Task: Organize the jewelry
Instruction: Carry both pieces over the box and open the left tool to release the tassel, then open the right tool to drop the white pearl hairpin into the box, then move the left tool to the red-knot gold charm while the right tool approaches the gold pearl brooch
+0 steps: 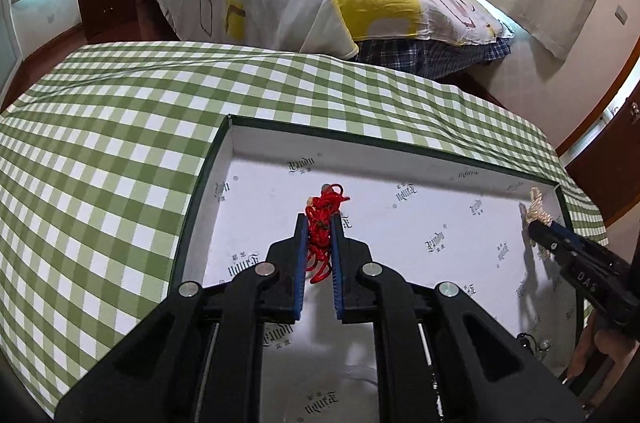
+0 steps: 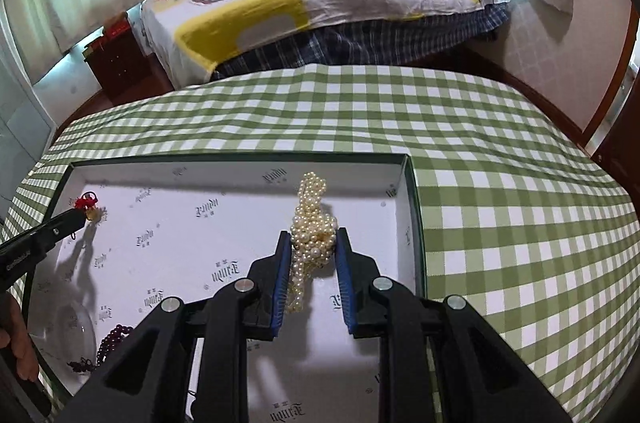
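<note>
- Your left gripper (image 1: 319, 223) is pinching a tangled bundle of red cord jewellery (image 1: 322, 219) between its blue-padded fingers, held over the left part of a shallow dark-green-edged box with a white printed lining (image 1: 400, 148). Loops hang below the pads; if you let go unevenly, a loop could catch on a pad and drag the bundle back out.
- Your right gripper (image 2: 314, 239) is pinching a bunched string of cream pearl beads (image 2: 314, 223), held over the box's right side, near its right wall. The smooth beads could slip through the grip, and loose strands hang low.
- Because the pearls sit close to that wall, releasing too far right could spill them onto the green-and-white checked tablecloth (image 2: 500, 183).
- A dark red beaded bracelet (image 2: 114, 337) and a clear round dish (image 2: 72, 327) lie at the box's near left corner; a low sweep could knock them.
- The box looks light; nudging its wall could shift it on the cloth.
</note>
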Tool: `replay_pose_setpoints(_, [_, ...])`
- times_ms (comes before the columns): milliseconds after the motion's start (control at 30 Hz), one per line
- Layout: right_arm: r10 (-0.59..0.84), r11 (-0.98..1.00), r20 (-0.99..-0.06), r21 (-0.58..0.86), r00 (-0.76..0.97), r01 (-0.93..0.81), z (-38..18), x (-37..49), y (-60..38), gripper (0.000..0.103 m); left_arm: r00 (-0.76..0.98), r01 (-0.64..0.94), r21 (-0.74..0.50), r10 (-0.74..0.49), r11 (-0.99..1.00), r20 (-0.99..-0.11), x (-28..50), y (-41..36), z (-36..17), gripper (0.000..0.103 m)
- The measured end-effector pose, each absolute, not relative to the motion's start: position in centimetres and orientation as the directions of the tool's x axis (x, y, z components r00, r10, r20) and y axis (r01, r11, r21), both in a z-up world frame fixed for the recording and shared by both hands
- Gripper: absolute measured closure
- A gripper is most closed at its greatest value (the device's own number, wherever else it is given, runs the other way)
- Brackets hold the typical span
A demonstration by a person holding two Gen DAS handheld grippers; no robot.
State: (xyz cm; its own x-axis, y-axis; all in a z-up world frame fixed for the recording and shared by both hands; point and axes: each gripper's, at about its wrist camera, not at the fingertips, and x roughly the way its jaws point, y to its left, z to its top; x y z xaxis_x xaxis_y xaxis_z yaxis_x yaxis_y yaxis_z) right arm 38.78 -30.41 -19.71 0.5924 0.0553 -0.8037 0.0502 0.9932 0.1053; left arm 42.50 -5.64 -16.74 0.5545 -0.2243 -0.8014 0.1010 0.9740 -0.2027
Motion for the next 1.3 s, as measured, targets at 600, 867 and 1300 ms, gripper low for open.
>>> replay_pose_setpoints(600, [0.058,0.993,-0.738,0.112,0.673,0.038,-17.8,37.2,-30.5,0.054,0.629,0.160,-0.191,-0.249,0.968,-0.736,41.0,-6.0,-14.7,0.044])
replay_pose_setpoints(867, [0.057,0.994,-0.614,0.111,0.787,0.014,-14.1,30.9,-29.7,0.050,0.772,0.199,-0.122,-0.232,0.972,-0.592,34.6,-5.7,-10.7,0.037])
replay_pose_setpoints(1300, [0.042,0.993,-0.559,0.118,0.828,0.029,-15.4,20.2,-27.9,0.050,0.805,0.180,-0.098,-0.203,0.979,-0.558,24.7,-4.2,-12.1,0.036])
